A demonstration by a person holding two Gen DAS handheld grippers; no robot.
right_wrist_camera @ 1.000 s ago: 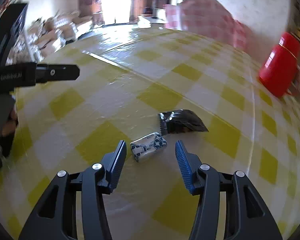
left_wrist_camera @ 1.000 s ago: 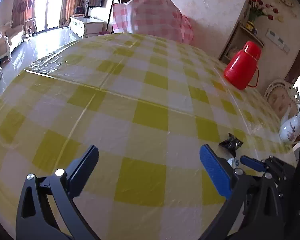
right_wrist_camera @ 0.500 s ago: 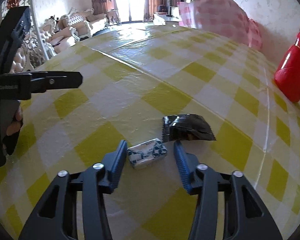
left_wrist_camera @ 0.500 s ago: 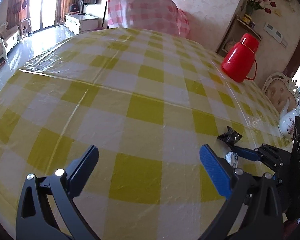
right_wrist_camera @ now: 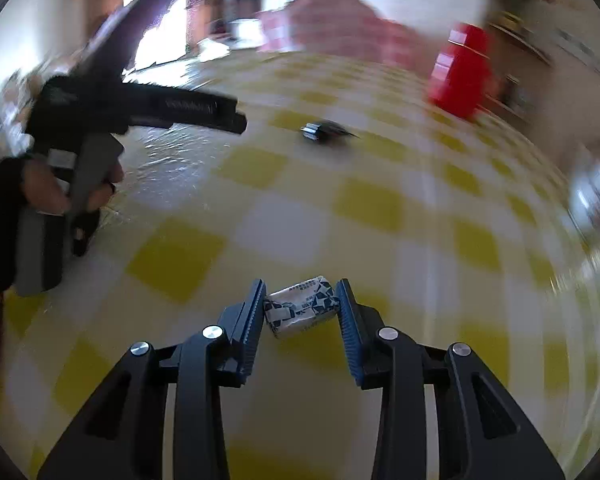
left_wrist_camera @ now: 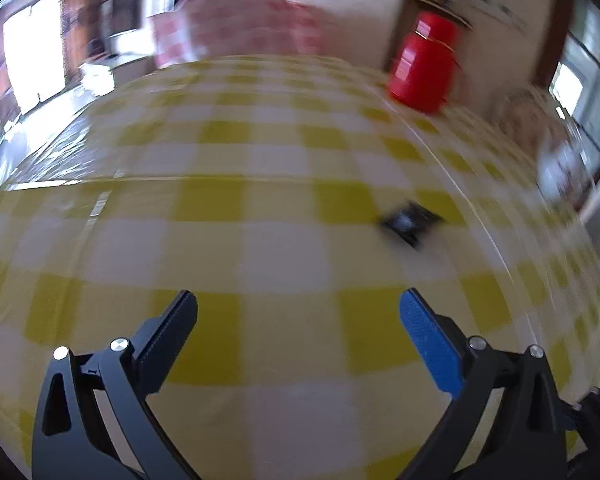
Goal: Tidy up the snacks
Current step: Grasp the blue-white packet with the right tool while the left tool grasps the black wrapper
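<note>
My right gripper is shut on a small white and blue snack packet and holds it above the yellow checked tablecloth. A black snack packet lies farther off on the cloth; it also shows, blurred, in the left wrist view. My left gripper is open and empty over the cloth, with the black packet ahead and to its right. The left gripper with the hand holding it also shows at the left of the right wrist view.
A red thermos jug stands at the far right of the table; it shows in the right wrist view too. A pink checked chair back rises behind the far edge. A white teapot is blurred at the right.
My right gripper has closed on the white and blue packet and drawn it back from the black packet. My left gripper has swung so the black packet lies ahead of it. Both views are motion-blurred.
</note>
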